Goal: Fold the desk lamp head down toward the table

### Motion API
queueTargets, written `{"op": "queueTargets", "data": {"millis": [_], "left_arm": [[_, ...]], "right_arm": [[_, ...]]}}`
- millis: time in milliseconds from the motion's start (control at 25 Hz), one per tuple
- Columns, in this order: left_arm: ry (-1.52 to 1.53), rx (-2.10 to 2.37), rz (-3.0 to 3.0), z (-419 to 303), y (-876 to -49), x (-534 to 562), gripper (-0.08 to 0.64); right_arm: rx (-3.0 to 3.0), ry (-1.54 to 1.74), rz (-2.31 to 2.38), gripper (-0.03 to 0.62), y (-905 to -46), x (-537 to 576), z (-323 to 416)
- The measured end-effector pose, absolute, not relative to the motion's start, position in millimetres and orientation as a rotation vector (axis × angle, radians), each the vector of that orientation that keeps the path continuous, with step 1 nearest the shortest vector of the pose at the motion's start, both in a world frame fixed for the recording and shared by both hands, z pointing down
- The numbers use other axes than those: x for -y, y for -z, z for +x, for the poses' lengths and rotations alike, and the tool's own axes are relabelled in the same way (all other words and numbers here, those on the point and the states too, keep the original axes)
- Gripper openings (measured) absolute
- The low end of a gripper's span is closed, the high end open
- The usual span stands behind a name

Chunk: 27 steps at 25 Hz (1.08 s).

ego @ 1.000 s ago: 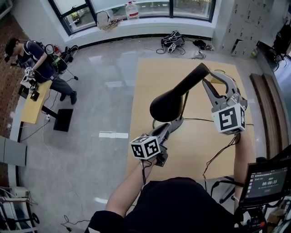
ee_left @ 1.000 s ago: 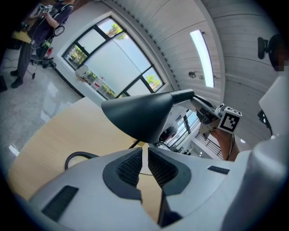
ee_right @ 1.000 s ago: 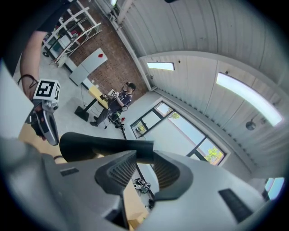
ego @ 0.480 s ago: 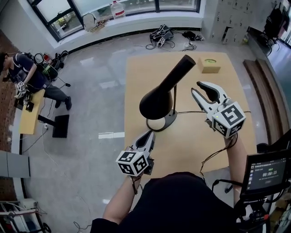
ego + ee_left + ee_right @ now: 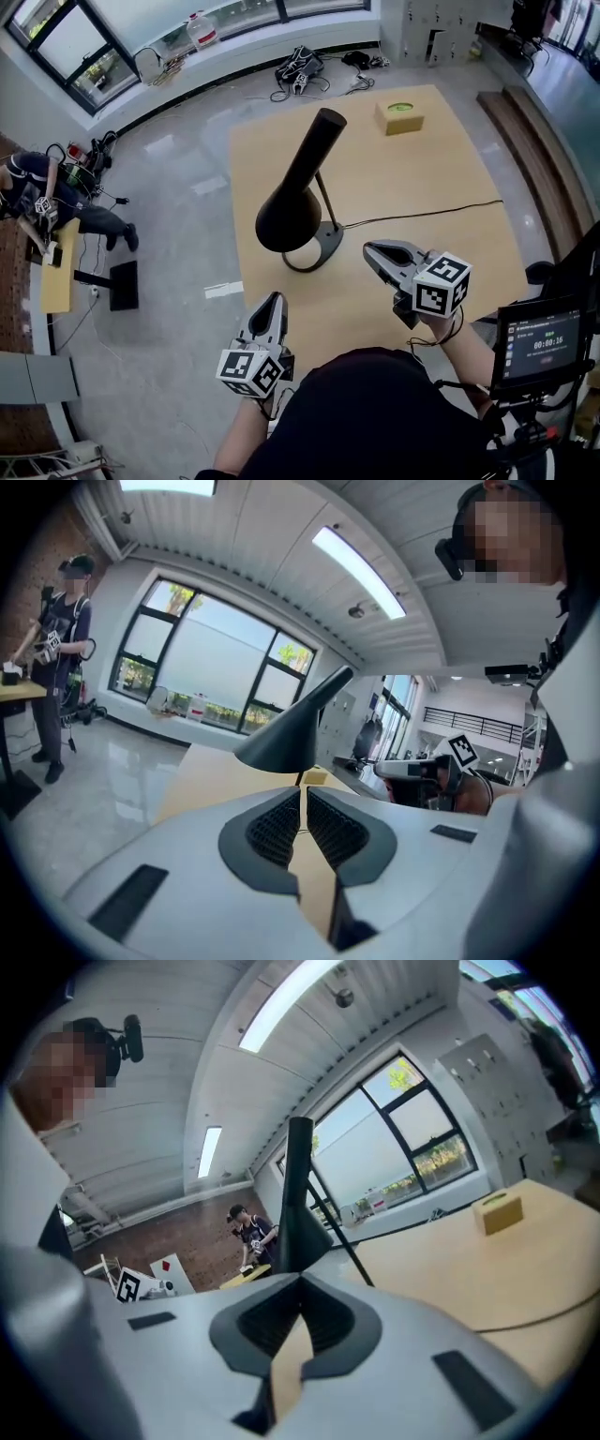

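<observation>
The black desk lamp [image 5: 286, 217] stands on its round base [image 5: 317, 255] on the light wood table [image 5: 422, 169]. Its cone head slants down to the left, wide mouth low. Nothing touches it. My left gripper [image 5: 272, 302] hovers over the table's near edge, in front of the lamp, shut and empty. My right gripper [image 5: 372, 251] is right of the base, apart from it; its jaws have just closed with nothing between them. The left gripper view shows the lamp [image 5: 291, 738] ahead past the shut left gripper [image 5: 302, 794]. In the right gripper view the lamp [image 5: 298, 1199] rises beyond the shut right gripper [image 5: 300, 1283].
The lamp's black cable [image 5: 422, 214] runs right across the table. A small tan box [image 5: 399, 117] sits at the far edge. A person [image 5: 37, 202] works at a small desk far left. A monitor [image 5: 544, 342] stands at my right. Bags and cables lie on the floor by the windows.
Both grippers drew back from the lamp toward the near table edge. The right gripper left the lamp's upper end, dropped and rolled, and its jaws went from wide open to shut.
</observation>
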<state>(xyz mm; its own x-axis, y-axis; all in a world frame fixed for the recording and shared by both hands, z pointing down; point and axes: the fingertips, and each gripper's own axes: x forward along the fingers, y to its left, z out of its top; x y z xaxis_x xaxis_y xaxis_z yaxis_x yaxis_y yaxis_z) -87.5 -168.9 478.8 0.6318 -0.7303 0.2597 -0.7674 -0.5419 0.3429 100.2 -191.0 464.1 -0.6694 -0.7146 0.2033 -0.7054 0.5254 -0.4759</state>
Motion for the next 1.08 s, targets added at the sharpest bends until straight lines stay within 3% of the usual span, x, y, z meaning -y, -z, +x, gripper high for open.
{"op": "queueTargets", "data": {"millis": [1080], "left_arm": [[-0.195,1.109,2.343,-77,-499,159,0.023]], "right_arm": [[-2.828,0.531,-1.457,0.003,-455,168,86]]}}
